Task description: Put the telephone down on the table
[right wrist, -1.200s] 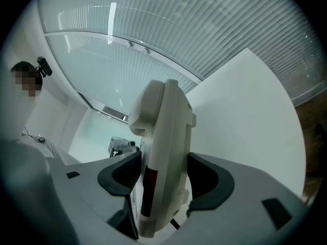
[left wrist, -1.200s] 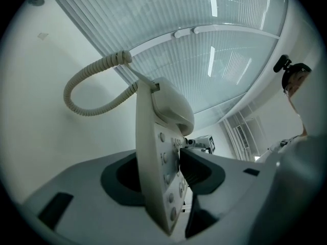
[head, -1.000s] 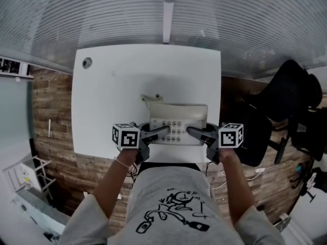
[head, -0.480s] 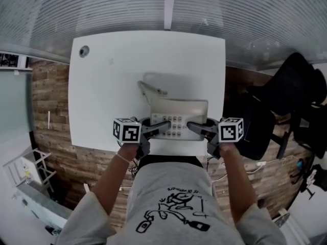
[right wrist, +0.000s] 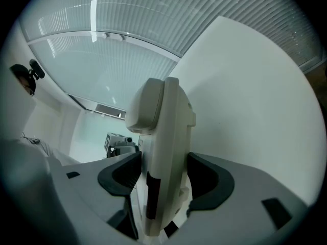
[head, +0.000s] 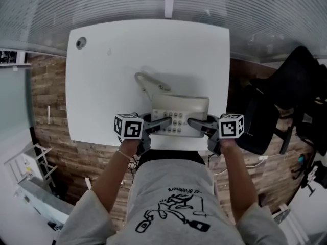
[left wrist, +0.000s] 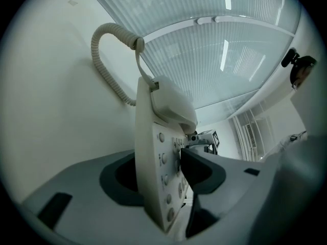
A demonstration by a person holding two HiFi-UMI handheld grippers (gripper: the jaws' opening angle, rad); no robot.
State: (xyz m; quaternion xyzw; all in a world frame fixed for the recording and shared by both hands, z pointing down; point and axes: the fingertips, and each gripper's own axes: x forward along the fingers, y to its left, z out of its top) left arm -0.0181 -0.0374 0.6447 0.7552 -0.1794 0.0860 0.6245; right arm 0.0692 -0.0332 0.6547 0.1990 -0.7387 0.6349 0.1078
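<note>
Telephone gripped by left hand-held gripper and right hand-held gripper, over table

Black chair at right; wood-plank floor; ribbed wall beyond.

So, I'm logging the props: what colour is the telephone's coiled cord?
The coiled cord is off-white, like the telephone itself; the left gripper view shows it best.

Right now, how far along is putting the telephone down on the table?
Done: the telephone is over the near edge of the table, handset on it. In hand: the left gripper and right gripper each clamp one side of it. Left: set its base flat, which I cannot confirm, then open both jaws and back away.
</note>
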